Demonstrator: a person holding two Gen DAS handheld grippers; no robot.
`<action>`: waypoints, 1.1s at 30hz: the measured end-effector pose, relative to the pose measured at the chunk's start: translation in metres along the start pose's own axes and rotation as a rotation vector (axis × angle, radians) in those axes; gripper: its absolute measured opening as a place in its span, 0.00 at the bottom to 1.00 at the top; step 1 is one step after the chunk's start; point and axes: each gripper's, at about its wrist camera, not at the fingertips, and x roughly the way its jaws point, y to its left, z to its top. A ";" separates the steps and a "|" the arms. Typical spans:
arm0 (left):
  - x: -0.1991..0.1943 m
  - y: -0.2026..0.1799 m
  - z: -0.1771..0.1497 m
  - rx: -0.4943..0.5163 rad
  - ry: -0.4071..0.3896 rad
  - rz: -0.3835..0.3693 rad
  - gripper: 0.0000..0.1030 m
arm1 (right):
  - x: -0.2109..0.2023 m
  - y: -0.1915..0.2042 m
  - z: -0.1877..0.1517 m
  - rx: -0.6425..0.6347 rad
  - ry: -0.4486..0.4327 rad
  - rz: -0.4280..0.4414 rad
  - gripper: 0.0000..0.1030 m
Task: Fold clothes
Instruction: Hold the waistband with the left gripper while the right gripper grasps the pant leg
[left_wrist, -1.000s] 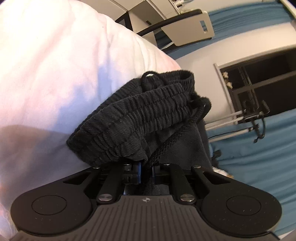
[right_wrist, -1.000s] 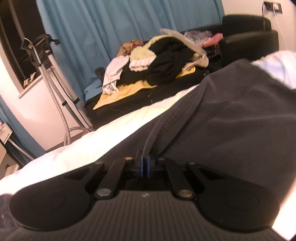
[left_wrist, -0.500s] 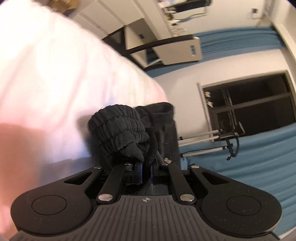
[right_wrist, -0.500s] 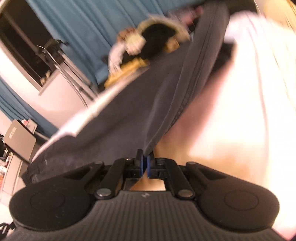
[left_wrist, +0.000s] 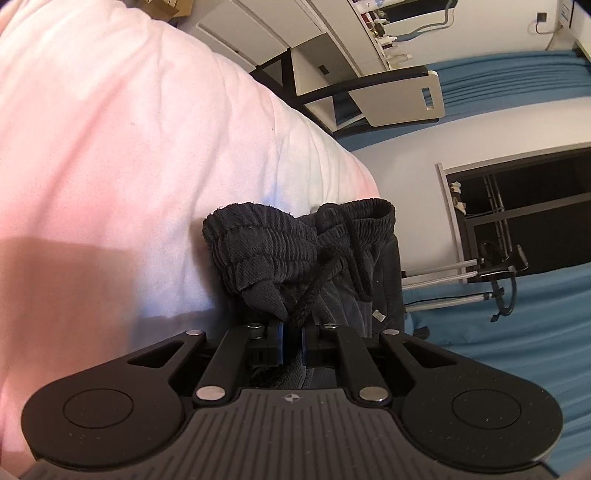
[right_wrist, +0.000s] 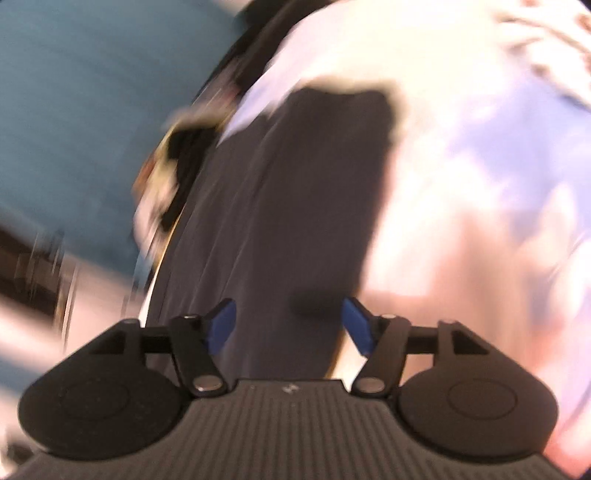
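Running lengthwise straight ahead of the right gripper (right_wrist: 288, 325), the dark trousers (right_wrist: 295, 206) lie flat on the white bed (right_wrist: 461, 155). Its jaws stand wide apart and hold nothing. The left gripper (left_wrist: 290, 334) is clamped on the bunched waistband (left_wrist: 266, 243) at the bed's edge, so it is nearer that end. The right-hand view is blurred.

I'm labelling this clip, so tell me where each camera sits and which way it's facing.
Left wrist: on the left gripper, looking along fingers shut on the dark trousers' waistband, white bedding beyond.
Right wrist: on the right gripper, open, above the trouser leg; blurred.
Shared: the trousers and bedding.
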 end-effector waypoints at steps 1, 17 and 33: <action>0.001 -0.001 -0.001 0.004 -0.002 0.006 0.10 | 0.003 -0.007 0.010 0.046 -0.035 -0.024 0.67; 0.008 0.003 -0.014 -0.047 -0.025 0.000 0.10 | 0.076 -0.039 0.060 0.089 -0.165 0.038 0.23; -0.030 0.009 0.040 0.018 0.130 -0.111 0.07 | -0.014 0.025 0.105 -0.310 -0.351 0.114 0.05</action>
